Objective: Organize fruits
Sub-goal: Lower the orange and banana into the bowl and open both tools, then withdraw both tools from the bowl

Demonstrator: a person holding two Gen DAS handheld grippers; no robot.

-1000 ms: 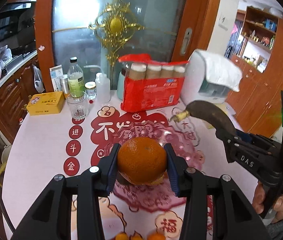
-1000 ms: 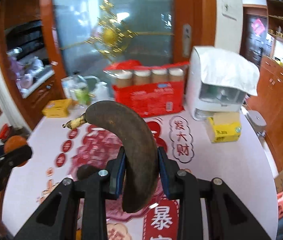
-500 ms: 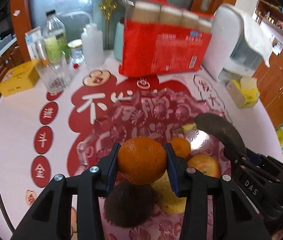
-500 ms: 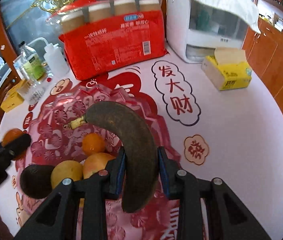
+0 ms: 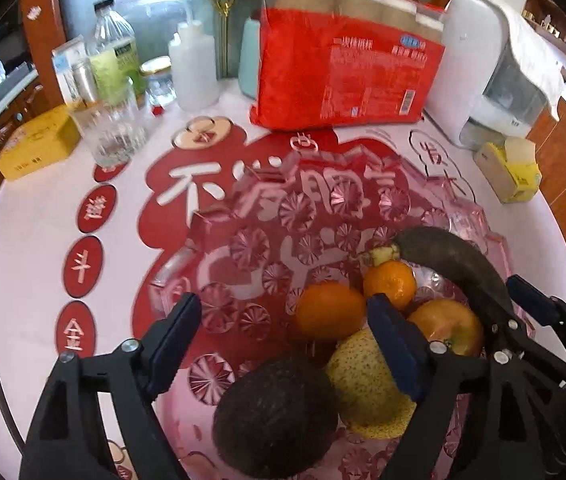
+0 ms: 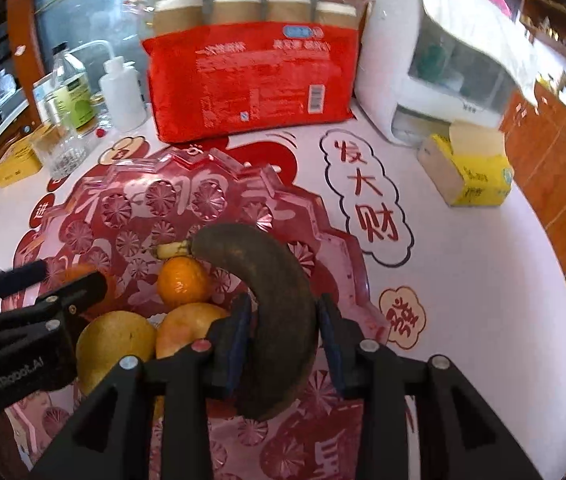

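Note:
A pink cut-glass fruit tray (image 5: 251, 248) (image 6: 131, 208) holds an orange (image 5: 330, 311), a small mandarin (image 5: 390, 282) (image 6: 183, 282), an apple (image 5: 449, 326) (image 6: 191, 326), a yellow pear (image 5: 363, 380) (image 6: 115, 346) and a dark avocado (image 5: 277, 416). My left gripper (image 5: 283, 340) is open above the tray, its jaws spread wide, the orange lying free between them. My right gripper (image 6: 283, 334) has its jaws opened slightly around a blackened banana (image 6: 271, 288) (image 5: 455, 264) that rests over the tray's right side.
A red pack of paper cups (image 5: 347, 76) (image 6: 251, 80), a white appliance (image 5: 495, 64) (image 6: 435, 64), a yellow tissue box (image 6: 467, 172), bottles (image 5: 117, 56), a glass (image 5: 113, 128) and a yellow box (image 5: 37, 142) stand at the back of the round table.
Both grippers came down over the tray. My left gripper opened and let the orange go into the tray. My right gripper lowered the banana and its jaws loosened.

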